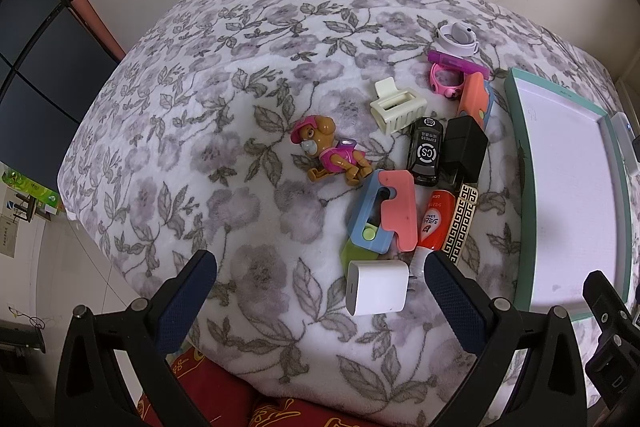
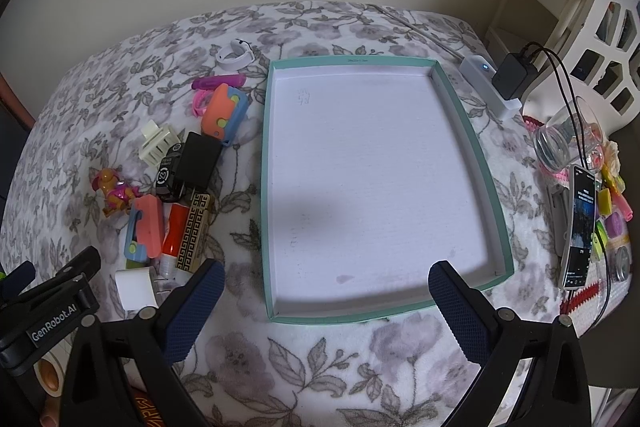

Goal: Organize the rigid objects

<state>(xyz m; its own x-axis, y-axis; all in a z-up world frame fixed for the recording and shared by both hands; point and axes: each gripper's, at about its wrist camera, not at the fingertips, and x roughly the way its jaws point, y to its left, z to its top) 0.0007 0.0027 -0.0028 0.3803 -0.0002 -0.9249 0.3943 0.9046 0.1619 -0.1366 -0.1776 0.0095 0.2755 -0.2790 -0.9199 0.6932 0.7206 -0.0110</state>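
Left claw (image 1: 320, 291): spread wide, nothing held, above white charger (image 1: 376, 287).
Right claw (image 2: 326, 301): spread wide, nothing held.
Tray (image 2: 460, 99): found on floral blanket (image 2: 320, 359).
Toys: piled just left of tray.

Left gripper (image 1: 320, 297) & right gripper (image 2: 326, 305): black frames, navy textured pads, silver screws, "GenRobot.AI" label

Off to the right there's a phone (image 2: 579, 227) leaning up with its screen lit, right beside a clear glass (image 2: 566, 141). Behind those, a black charger (image 2: 513, 75) is plugged into a white power strip (image 2: 489, 85).
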